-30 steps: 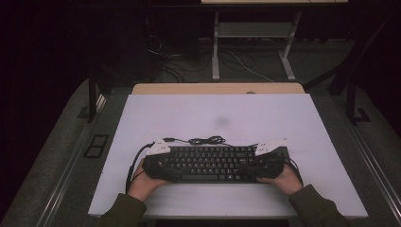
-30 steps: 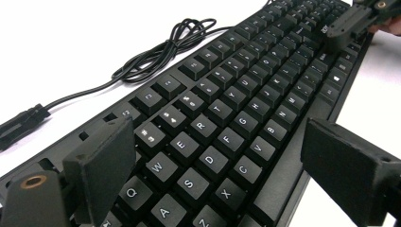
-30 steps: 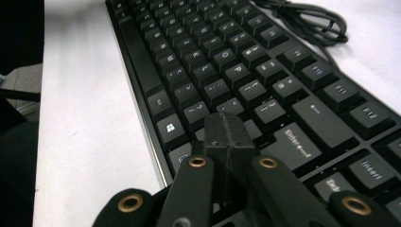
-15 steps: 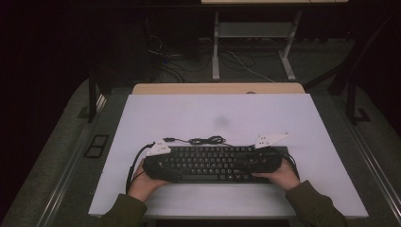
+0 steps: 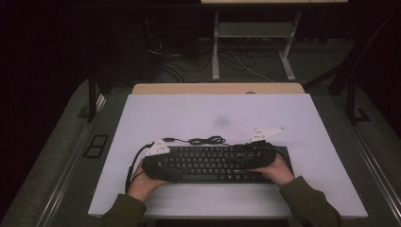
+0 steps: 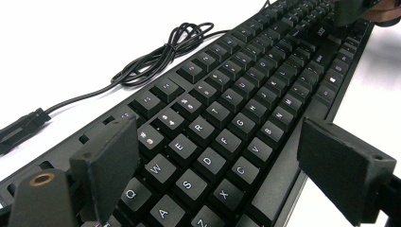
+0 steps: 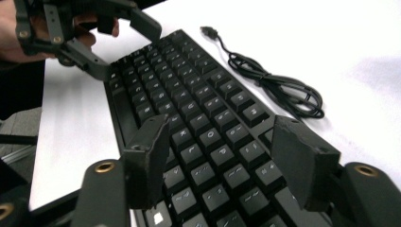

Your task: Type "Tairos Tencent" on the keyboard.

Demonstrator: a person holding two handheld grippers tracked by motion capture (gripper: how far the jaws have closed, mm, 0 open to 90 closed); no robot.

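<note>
High view, keyboard (image 5: 213,163) between both tools

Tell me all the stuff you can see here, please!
keyboard: 1, black, near edge of the table, between the two tools
cable: 1, black, coiled on the table just behind the keyboard
table: 1, white top
desk frame: 1, pale, on the floor beyond the table
floor wires: several, dark, on the floor beyond the table
left tool: 1, black, jaws apart over the keyboard's left end
right tool: 1, black, jaws apart over the keyboard's right end
hands: 2, one on each tool
</note>
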